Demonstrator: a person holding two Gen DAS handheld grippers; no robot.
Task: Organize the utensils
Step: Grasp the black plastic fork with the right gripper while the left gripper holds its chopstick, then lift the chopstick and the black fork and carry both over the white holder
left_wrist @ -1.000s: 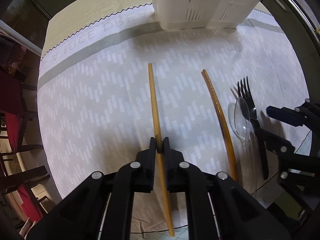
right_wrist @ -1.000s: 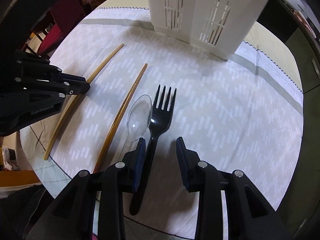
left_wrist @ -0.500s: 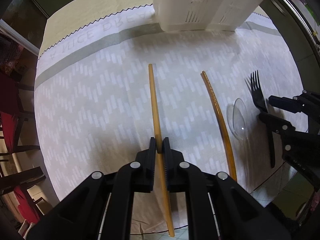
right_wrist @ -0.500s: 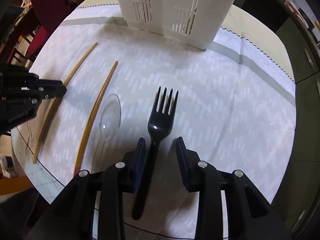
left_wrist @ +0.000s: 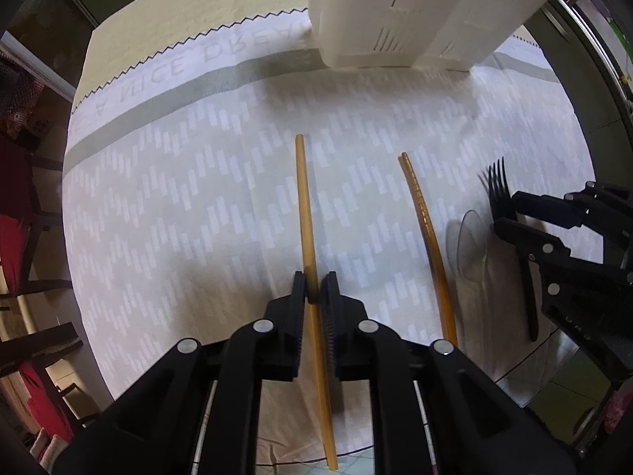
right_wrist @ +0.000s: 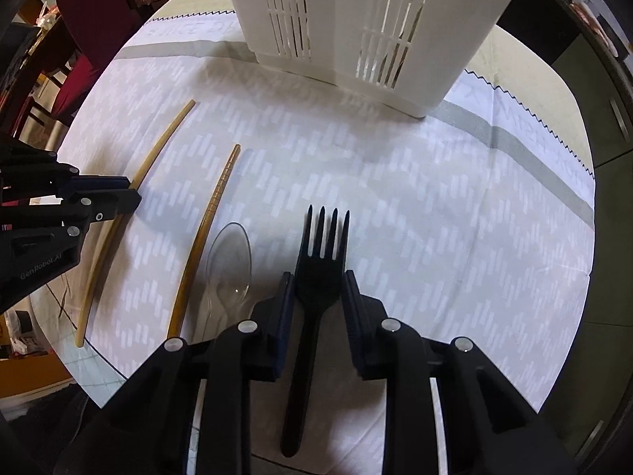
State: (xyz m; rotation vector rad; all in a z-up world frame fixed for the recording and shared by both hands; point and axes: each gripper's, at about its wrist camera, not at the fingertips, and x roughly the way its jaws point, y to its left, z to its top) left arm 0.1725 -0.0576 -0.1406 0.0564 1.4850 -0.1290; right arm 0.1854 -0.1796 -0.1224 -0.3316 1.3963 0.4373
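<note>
My left gripper point(left_wrist: 314, 287) is shut on a plain tan chopstick point(left_wrist: 305, 206) that points toward the white slotted utensil caddy point(left_wrist: 415, 12). A second, ridged chopstick point(left_wrist: 423, 221) lies to its right on the cloth. A clear plastic spoon point(right_wrist: 229, 261) lies beside a black plastic fork point(right_wrist: 320, 277). My right gripper point(right_wrist: 318, 289) is open, its jaws on either side of the fork's neck, close to it. The caddy point(right_wrist: 368, 19) stands at the far side of the table.
A white patterned tablecloth point(right_wrist: 435, 206) covers the table, with a grey stripe near the caddy. The near table edge runs just below the handles of the utensils. Red chairs point(left_wrist: 16, 229) stand to the left.
My right gripper has moved over the fork so its jaws now straddle the neck, and they have narrowed a little. My left gripper keeps its hold on the chopstick and has shifted slightly.
</note>
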